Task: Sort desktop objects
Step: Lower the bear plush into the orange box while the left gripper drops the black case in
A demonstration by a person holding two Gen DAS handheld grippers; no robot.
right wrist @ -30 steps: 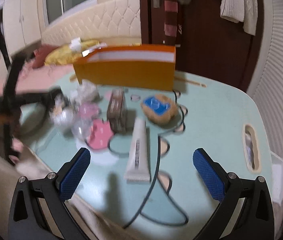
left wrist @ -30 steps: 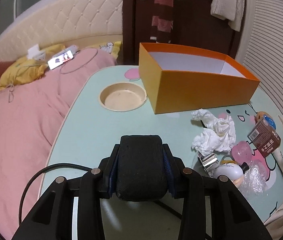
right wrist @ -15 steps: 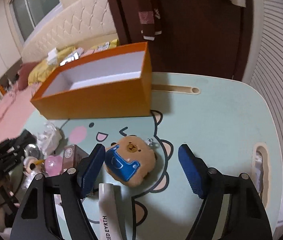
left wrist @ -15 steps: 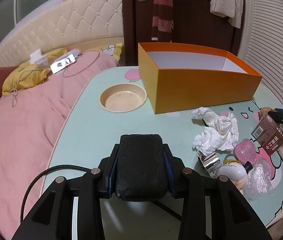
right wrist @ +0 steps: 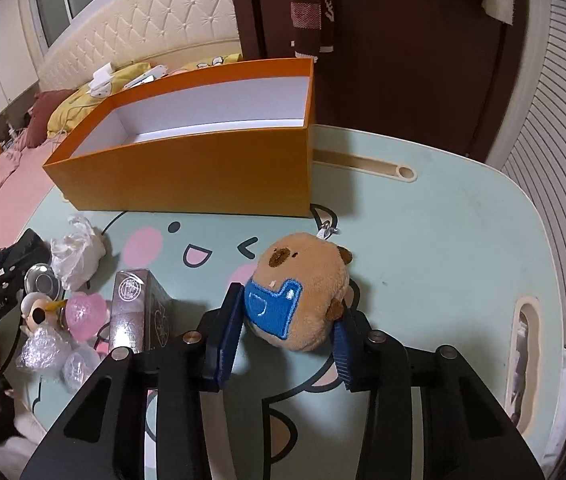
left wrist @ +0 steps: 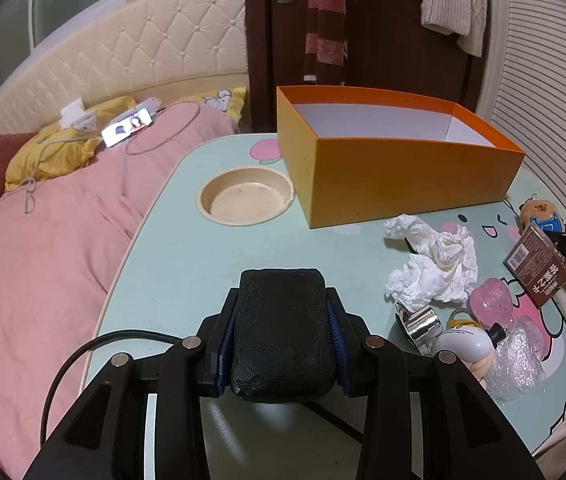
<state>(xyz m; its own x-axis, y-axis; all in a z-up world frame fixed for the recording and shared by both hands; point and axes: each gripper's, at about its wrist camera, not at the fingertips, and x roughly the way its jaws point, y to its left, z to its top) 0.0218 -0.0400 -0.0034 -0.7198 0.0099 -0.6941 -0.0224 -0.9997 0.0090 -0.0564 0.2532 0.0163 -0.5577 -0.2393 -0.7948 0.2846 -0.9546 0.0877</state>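
- The left tool [left wrist: 283, 336] is tilting down over the near edge of the mint bench [left wrist: 187, 264], its jaws clamping a black pouch [left wrist: 281, 334] between the blue pads
- The pouch is standing upright in that grip, above the bare bench, with a black cable [left wrist: 83, 360] looping off to the left
- The right tool [right wrist: 287, 332] is pointing steeply down at the bench's cartoon print; its jaws have just been closing and are now squeezing a bear plush [right wrist: 303, 284] from both sides
- The plush, brown with a blue patch, is lying in front of the orange box [right wrist: 203, 176], near its right corner but apart from it
- The box is sitting open at the far side of the bench, white inside
- Left of the plush, a brown carton [right wrist: 135, 312], a pink heart [right wrist: 85, 314], crumpled tissue [right wrist: 77, 256], a silver clip [left wrist: 419, 322] and clear wrap [right wrist: 43, 346] are lying close together
- A round cup recess [left wrist: 247, 200] is sitting just beside the box's left end
- A bed with a pink blanket [left wrist: 43, 248] is lying beyond the bench's left edge
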